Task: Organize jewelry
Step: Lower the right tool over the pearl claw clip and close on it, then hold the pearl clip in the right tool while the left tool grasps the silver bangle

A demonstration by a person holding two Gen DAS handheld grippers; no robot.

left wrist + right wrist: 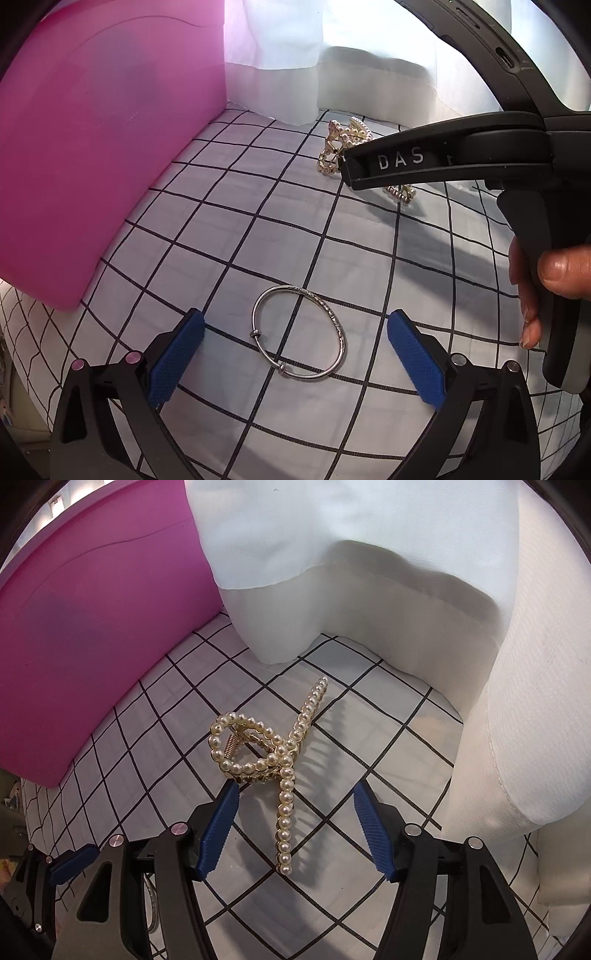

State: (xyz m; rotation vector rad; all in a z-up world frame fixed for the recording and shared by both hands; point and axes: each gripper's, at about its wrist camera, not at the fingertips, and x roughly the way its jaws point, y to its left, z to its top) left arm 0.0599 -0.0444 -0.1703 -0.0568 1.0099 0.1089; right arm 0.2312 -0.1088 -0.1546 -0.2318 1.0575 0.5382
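**Both grippers spread wide over jewelry on the checked cloth**

While a large pink plastic container [92, 147] is standing at the far left of the white cloth with black grid lines [229, 229], the left gripper [295, 354] is hovering with its blue-padded jaws spread wide, gripping nothing. A thin silver metal bangle with small sliding beads [300, 332] is lying flat on the cloth between those pads, touching neither. Further right and further back, a gold hair claw clip trimmed with pearl beads [334, 147] is sitting near the white fabric folds [280, 74], partly hidden behind the black body of the other tool. In the right wrist view, the right gripper [293, 829] is holding its jaws apart too, with the clip's long pearl arm reaching down between the blue fingers [218, 829], which are not closing on it
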